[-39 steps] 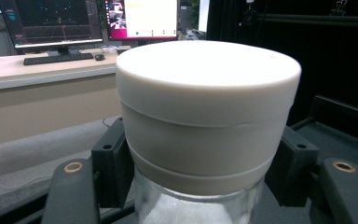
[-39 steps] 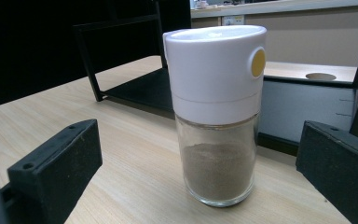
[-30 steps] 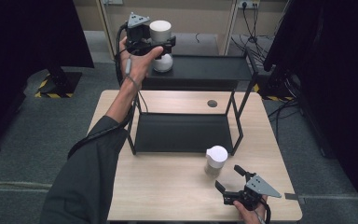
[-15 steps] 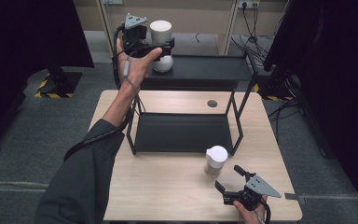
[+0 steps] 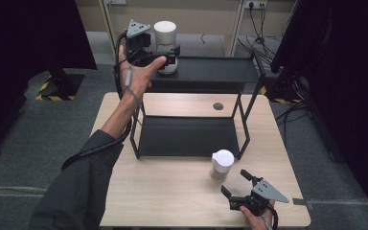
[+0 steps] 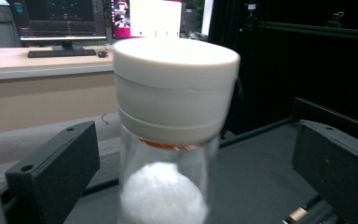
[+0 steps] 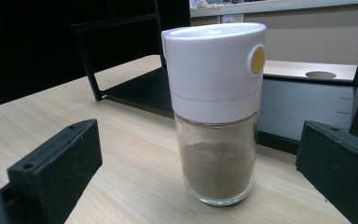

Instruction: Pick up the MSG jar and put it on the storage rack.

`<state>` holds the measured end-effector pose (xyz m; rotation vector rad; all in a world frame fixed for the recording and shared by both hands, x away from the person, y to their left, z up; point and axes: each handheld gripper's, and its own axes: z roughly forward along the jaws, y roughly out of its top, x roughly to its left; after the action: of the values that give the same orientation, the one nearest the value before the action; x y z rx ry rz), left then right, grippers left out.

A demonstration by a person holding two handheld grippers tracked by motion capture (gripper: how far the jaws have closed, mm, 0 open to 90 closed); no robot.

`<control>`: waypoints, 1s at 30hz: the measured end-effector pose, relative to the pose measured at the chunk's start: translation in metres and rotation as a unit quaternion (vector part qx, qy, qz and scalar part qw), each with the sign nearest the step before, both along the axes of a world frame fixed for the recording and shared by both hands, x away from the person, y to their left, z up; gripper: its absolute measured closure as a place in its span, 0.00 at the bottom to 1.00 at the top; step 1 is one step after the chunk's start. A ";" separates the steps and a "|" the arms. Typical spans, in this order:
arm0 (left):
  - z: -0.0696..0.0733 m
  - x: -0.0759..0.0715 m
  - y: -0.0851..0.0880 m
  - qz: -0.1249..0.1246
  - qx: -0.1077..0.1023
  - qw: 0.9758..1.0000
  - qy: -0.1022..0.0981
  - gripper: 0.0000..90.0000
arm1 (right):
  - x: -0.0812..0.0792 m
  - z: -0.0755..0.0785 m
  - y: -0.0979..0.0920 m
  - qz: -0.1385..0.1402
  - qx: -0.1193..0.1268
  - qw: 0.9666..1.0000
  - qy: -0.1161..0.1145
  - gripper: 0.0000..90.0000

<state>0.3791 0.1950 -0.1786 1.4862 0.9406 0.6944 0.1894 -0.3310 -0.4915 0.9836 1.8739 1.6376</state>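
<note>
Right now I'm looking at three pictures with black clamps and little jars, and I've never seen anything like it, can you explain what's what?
A person holds a two-jaw clamp tool in each hand. The high view looks down on a light wooden table bearing a black metal two-level shelf. The other two pictures come from cameras riding on each tool.

The left hand-held gripper is up at the top shelf; its jaws have just been opening and now stand wide on either side of a clear jar with a white lid and white contents, not pressing it.

The right hand-held gripper rests low near the table's front edge, jaws open, facing a glass shaker with a white cap and brown powder standing on the table.
</note>
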 end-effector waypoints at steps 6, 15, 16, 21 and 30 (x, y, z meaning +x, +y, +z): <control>-0.007 -0.013 0.002 -0.014 -0.001 1.000 -0.006 0.00 | 0.000 0.000 0.000 0.000 0.000 1.000 0.000 0.01; -0.024 -0.033 0.006 -0.029 -0.008 0.999 -0.022 0.00 | 0.000 0.000 0.000 0.000 -0.001 1.000 0.000 0.01; -0.026 -0.036 0.007 -0.032 -0.008 0.999 -0.023 0.00 | 0.000 0.000 0.000 0.000 -0.001 1.000 0.000 0.01; -0.036 -0.049 0.010 -0.045 -0.011 0.999 -0.027 0.00 | 0.000 0.000 0.000 0.000 -0.001 1.000 0.000 0.01; -0.066 -0.073 0.017 -0.079 -0.024 0.996 -0.034 0.00 | 0.000 0.000 0.000 0.000 -0.001 1.000 0.000 0.01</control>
<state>0.3065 0.2115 -0.2445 1.4678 0.7739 0.5988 0.1894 -0.3306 -0.4915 0.9823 1.8752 1.6343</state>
